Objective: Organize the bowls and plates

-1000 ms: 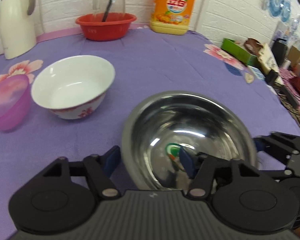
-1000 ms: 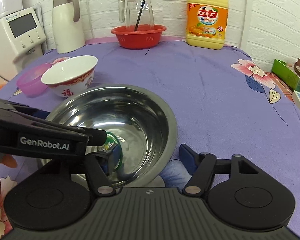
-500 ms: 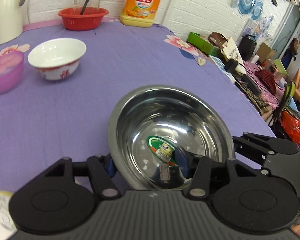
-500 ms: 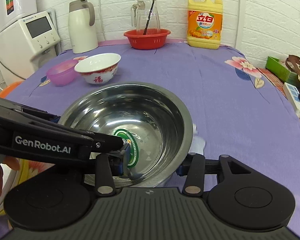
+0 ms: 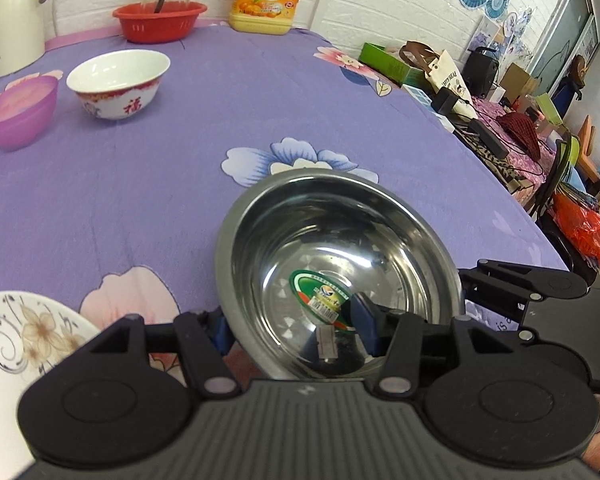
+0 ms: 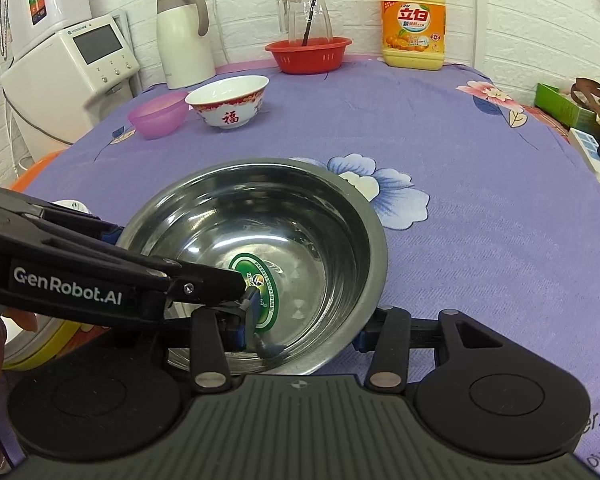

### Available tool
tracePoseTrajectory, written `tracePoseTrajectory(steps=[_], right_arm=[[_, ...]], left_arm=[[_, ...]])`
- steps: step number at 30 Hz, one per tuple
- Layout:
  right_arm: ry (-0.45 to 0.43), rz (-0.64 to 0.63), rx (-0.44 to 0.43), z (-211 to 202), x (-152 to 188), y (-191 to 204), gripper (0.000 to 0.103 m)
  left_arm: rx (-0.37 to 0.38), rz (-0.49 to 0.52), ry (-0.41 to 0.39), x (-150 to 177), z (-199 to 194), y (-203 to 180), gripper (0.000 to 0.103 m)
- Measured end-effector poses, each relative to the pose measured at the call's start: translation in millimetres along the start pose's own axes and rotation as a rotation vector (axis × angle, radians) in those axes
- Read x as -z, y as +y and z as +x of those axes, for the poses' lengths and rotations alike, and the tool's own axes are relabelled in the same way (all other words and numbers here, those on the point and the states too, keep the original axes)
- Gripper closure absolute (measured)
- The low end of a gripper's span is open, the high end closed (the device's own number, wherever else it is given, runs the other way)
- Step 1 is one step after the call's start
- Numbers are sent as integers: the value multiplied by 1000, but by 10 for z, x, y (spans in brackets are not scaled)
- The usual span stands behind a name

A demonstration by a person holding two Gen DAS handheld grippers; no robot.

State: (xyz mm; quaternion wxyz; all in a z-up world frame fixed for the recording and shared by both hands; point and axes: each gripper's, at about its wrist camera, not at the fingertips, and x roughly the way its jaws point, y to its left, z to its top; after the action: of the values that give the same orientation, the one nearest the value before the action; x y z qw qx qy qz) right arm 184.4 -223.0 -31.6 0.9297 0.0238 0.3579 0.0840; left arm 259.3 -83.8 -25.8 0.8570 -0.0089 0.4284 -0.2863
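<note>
Both hand-held grippers are pinching the steel bowl (image 5: 340, 276) wall: left hand-held gripper (image 5: 292, 332) on its near-left rim, right hand-held gripper (image 6: 304, 332) on near-right. Bowl is sitting right ahead over the purple worktop (image 6: 480, 220).

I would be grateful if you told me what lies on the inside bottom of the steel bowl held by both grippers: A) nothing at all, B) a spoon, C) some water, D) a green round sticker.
D: a green round sticker with a barcode shows on the floor of the steel bowl, seen from both wrist views.
</note>
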Motion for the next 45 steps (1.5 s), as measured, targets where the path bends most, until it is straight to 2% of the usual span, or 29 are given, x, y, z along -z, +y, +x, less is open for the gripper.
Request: tracePoseTrajectory(steps=[9, 12, 14, 17, 20, 22, 23, 27, 32, 40, 45], right_arm=[[-7, -21, 45, -88, 105, -26, 23], [-5, -22, 35, -79, 96, -29, 21], [-4, -19, 25, -72, 84, -19, 19], [-2, -23, 14, -65, 80, -9, 14], [-10, 19, -3, -105, 73, -67, 0], [-34, 31, 17, -171, 58, -92, 0], [-50, 34, 27, -212, 46, -106, 0], [-99, 61, 42, -344, -30, -189, 0], [-108, 101, 24, -328, -137, -256, 0], [-75, 138, -48, -197, -232, -183, 0], [-64, 118, -33, -142, -303, -122, 0]], left_arm=[[7, 8, -2, 51, 91, -78, 51], [-24, 20, -15, 50, 73, -77, 49], [-46, 38, -27, 48, 50, -83, 44], [-54, 35, -51, 15, -7, -61, 26], [-41, 9, -65, -45, -98, 0, 21], [-34, -17, -88, -78, -193, 63, 8], [-38, -28, -110, -93, -257, 100, 6], [-73, -67, -173, -181, -489, 286, 4], [-122, -149, -220, -229, -687, 604, 3], [-153, -243, -209, -167, -691, 963, 3], [-153, -264, -192, -144, -619, 1097, 3]])
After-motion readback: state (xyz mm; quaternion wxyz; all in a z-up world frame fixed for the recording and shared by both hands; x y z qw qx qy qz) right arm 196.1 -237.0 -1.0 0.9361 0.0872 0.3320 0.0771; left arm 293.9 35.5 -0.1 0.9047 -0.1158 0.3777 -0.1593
